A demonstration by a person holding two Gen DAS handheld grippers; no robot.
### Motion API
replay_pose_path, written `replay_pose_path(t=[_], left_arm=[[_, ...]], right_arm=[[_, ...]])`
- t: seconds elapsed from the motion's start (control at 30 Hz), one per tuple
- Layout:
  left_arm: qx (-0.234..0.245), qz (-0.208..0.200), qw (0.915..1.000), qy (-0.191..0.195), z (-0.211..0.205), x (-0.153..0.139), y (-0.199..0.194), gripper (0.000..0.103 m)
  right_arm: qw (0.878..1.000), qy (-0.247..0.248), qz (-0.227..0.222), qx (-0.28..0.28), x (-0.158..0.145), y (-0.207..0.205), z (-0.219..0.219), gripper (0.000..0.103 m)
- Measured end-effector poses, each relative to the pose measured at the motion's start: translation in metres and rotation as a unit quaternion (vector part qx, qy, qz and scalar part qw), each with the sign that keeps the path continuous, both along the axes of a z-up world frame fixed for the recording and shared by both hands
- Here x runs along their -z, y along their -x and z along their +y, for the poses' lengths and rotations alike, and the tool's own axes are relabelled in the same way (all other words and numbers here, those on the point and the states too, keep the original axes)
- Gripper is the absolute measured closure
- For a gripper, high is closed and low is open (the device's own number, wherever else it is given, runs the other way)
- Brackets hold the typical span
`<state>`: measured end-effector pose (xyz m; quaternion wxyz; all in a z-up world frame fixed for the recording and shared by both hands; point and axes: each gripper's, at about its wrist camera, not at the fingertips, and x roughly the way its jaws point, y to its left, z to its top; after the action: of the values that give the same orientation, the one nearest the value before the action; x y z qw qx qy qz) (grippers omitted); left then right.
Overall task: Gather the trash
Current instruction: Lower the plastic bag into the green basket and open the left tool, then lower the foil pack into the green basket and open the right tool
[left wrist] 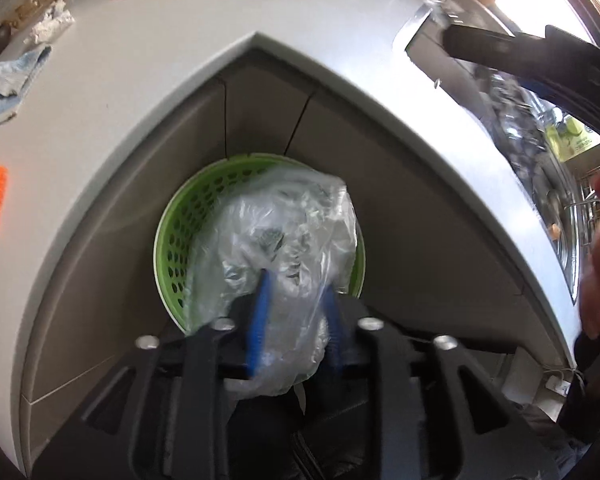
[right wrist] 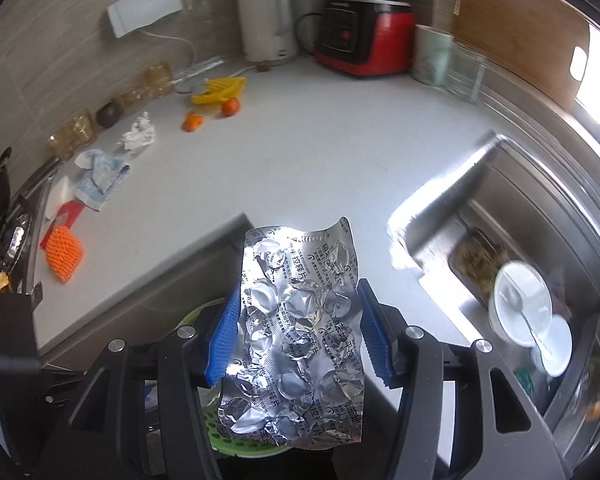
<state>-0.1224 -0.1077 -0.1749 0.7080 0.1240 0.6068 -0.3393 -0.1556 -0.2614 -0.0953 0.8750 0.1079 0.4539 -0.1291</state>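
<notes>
My left gripper (left wrist: 296,280) is shut on a crumpled clear plastic bag (left wrist: 284,236) and holds it over a green perforated basket (left wrist: 188,216) that stands on the floor below the counter corner. My right gripper (right wrist: 296,300) is shut on a used silver pill blister sheet (right wrist: 296,328), held above the counter edge; the green basket (right wrist: 204,432) shows beneath it. On the counter lie a crumpled white paper (right wrist: 138,134), a blue-white cloth (right wrist: 100,178), orange foam netting (right wrist: 64,256), yellow netting (right wrist: 220,88) and orange peel (right wrist: 192,122).
A white kettle (right wrist: 266,20), a red-black appliance (right wrist: 360,32) and a cup (right wrist: 432,54) stand at the back. A steel sink (right wrist: 480,216) with bowls (right wrist: 524,308) is at the right. A stove (right wrist: 8,236) is at the left. The right gripper's black body (left wrist: 520,56) shows at the left view's upper right.
</notes>
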Motion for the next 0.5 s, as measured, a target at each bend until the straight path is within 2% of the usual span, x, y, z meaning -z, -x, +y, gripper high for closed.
replay_pose_path(t=[0.17, 0.23, 0.37, 0.5], left_arm=[[0.004, 0.009, 0.9999, 0.002, -0.001, 0.004, 0.003, 0.056], [0.007, 0.007, 0.9999, 0.0, -0.003, 0.003, 0.002, 0.048], [0.007, 0.0, 1.0, 0.0, -0.004, 0.0, -0.004, 0.044], [-0.016, -0.022, 0.9996, 0.002, 0.004, -0.015, -0.009, 0.039]], right_arm=[[1.0, -0.001, 0.003, 0.015, 0.0, 0.012, -0.002, 0.047], [1.0, 0.0, 0.003, 0.016, 0.0, 0.013, -0.002, 0.047], [1.0, 0.0, 0.001, 0.012, -0.002, 0.013, -0.003, 0.047], [1.0, -0.008, -0.002, -0.008, -0.004, 0.012, 0.001, 0.047]])
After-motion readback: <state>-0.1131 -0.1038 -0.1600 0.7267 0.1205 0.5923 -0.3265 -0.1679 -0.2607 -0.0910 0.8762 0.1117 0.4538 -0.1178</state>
